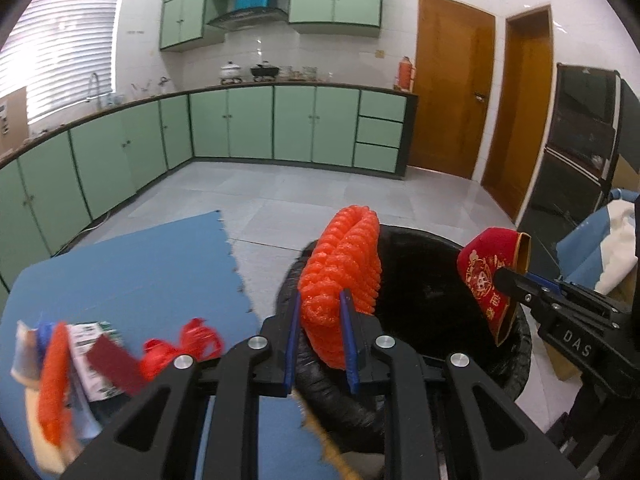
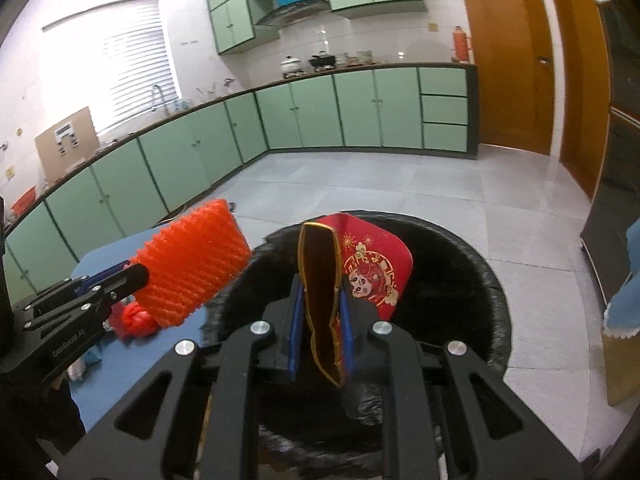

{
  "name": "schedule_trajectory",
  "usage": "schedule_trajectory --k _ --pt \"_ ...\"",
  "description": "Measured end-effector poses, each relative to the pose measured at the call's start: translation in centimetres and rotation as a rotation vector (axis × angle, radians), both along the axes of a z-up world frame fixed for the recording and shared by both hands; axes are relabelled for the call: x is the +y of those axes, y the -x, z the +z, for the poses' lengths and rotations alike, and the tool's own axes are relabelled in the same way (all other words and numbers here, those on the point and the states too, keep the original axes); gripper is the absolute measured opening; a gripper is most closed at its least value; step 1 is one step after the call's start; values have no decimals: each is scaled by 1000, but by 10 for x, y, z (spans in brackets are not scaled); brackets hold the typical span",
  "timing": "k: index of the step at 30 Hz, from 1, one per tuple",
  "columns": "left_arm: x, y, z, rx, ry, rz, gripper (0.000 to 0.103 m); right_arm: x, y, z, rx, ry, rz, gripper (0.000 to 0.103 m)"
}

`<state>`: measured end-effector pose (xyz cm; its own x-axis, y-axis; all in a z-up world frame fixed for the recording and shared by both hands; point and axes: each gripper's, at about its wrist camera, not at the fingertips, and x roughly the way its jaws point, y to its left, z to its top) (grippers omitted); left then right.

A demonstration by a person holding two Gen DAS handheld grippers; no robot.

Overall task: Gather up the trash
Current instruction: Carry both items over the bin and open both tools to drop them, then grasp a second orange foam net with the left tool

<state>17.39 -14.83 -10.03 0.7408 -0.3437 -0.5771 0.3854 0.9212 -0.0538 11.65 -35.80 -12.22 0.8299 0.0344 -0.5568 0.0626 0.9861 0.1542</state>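
Trash is held in both grippers above the black-lined bin; the left gripper pinches an orange foam net between its blue-padded fingers, the net bulging up and forward past the fingertips, its lower end squeezed between the pads; in the right wrist view the same net hangs over the bin's left rim, at the edge of the blue desk.

The right gripper has a red envelope with gold print standing on edge between its fingers; the pads press the envelope's open, gold-edged mouth from both sides, and its flat printed face leans out to the right, over the dark bin opening; from the left wrist view the envelope juts out beyond the right fingertips above the bin's right side.

More litter lies on the desk to the left: a red net bundle and blurred wrappers.
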Motion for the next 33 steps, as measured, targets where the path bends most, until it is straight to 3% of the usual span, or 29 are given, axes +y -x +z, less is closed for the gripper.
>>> schedule_trajectory --k 1,3,5,7,10,16,26,33 --pt "-7 -3 -1 9 1 -14 20 -6 -2 -3 7 5 -14 27" --pt "-19 -9 -4 20 4 -25 23 -13 -2 -8 14 12 -32 29" --pt "-25 -13 -6 28 11 -31 33 -24 -2 -13 20 21 -62 49" --pt "-24 -12 -5 28 21 -33 47 -31 1 -16 21 25 -86 57" --pt "-16 -11 -3 11 19 -17 62 -35 11 -18 6 45 -144 88" --pt "21 -1 10 -26 21 48 74 -18 20 -9 -19 44 -157 94" --pt "119 38 21 -129 -55 247 77 59 20 8 -78 18 -30 95" --pt "178 51 6 -128 -121 375 77 121 5 5 -79 25 69 95"
